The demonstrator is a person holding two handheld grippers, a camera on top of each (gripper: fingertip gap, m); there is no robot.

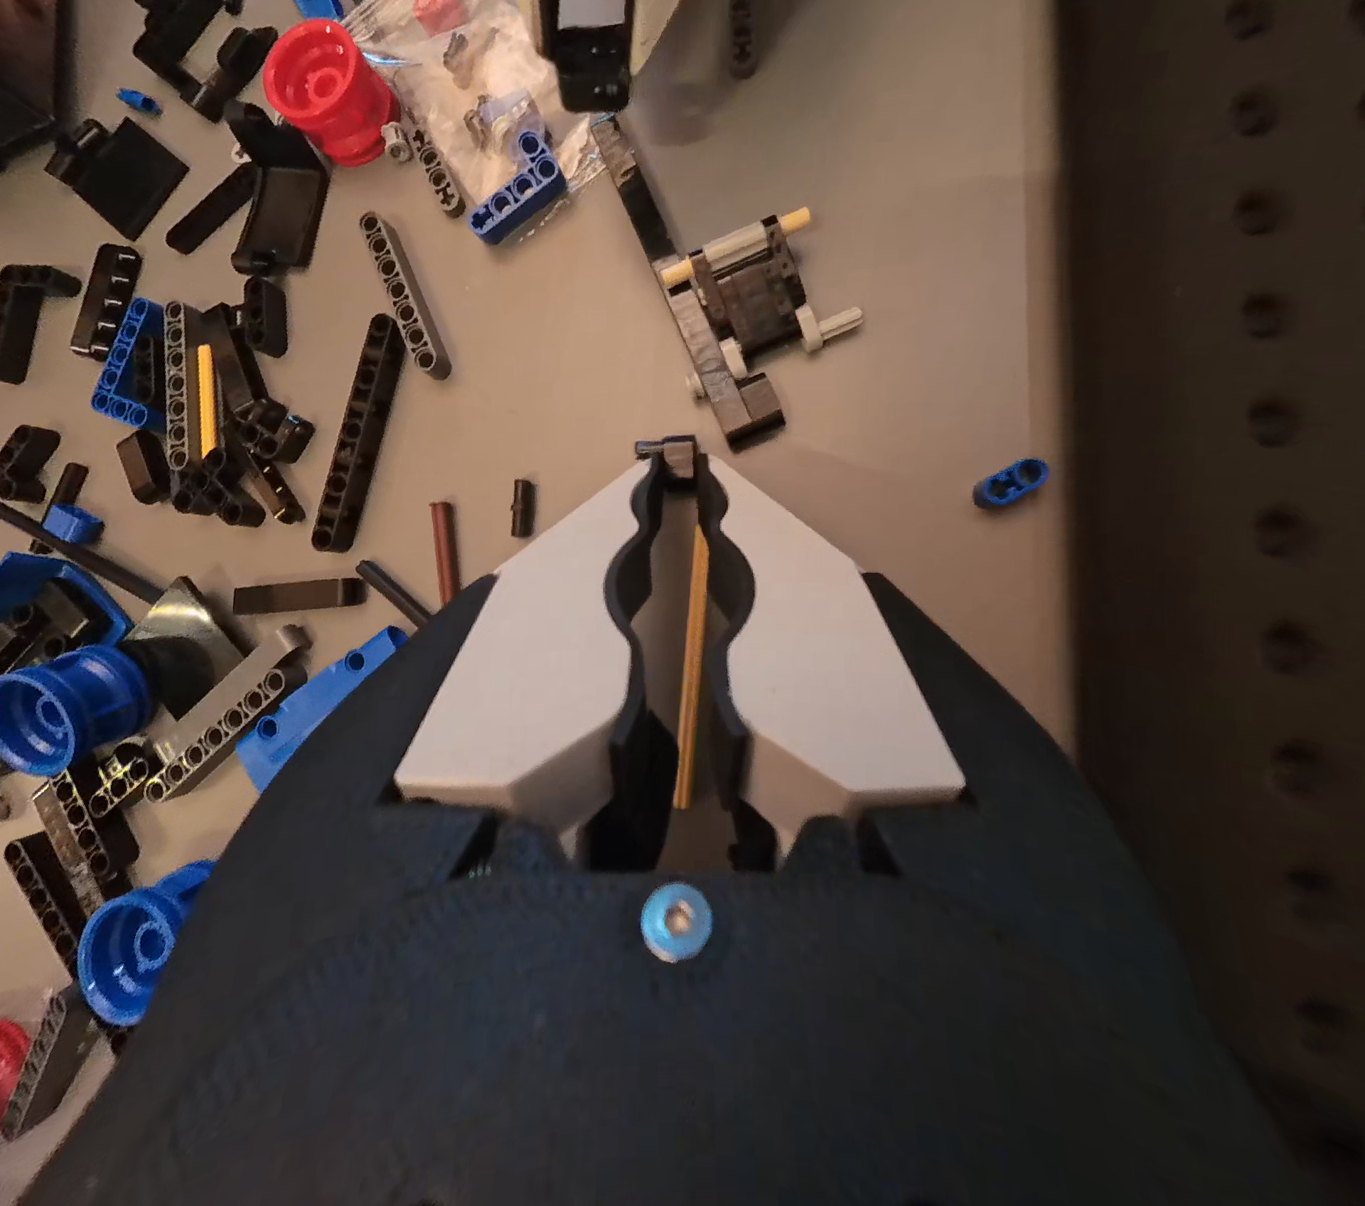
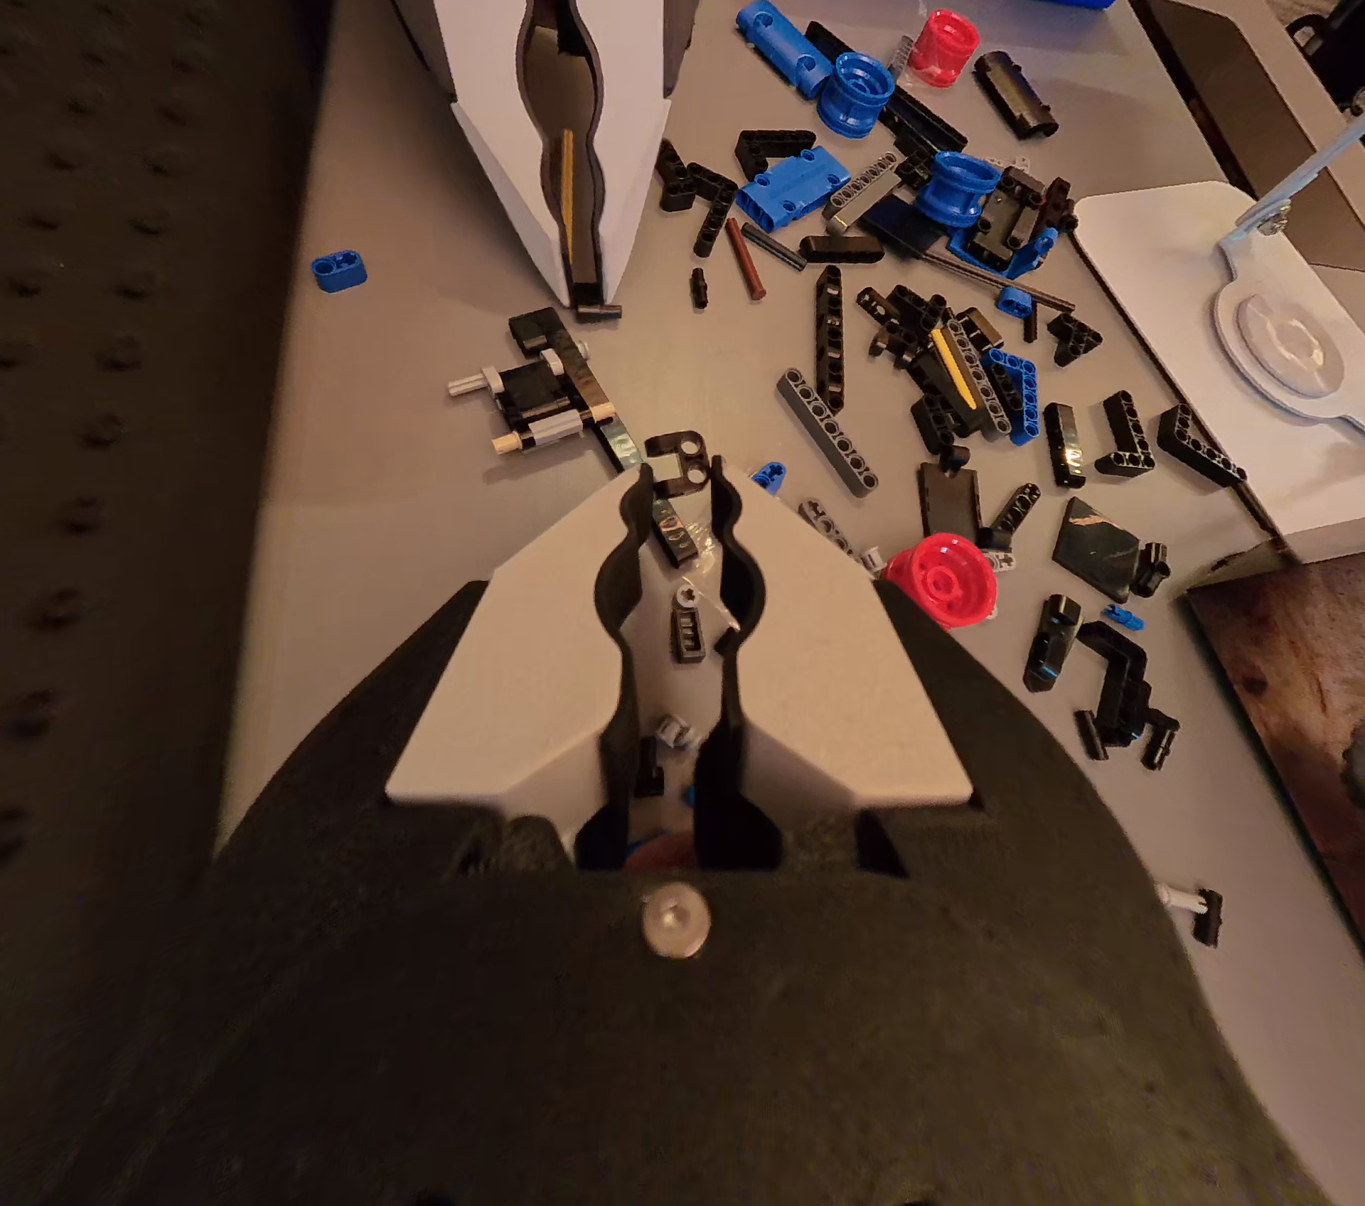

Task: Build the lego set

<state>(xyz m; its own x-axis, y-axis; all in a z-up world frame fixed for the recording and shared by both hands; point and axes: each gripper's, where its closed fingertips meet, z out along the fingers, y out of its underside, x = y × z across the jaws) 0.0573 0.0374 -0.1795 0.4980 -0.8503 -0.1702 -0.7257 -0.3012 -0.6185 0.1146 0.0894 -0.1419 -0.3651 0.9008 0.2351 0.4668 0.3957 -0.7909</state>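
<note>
the left gripper [image 1: 668, 469] is clamped on a small black piece [image 1: 667, 455] with a thin yellow axle [image 1: 693, 668] lying along its fingers. just ahead and slightly right of its tips sits the partial assembly [image 1: 746, 313] — long axis running away from it. the right gripper [image 2: 679, 476] pinches a black two-hole connector [image 2: 681, 460]; the assembly [image 2: 550, 391] lies ahead-left, nearer the left tool.
</note>
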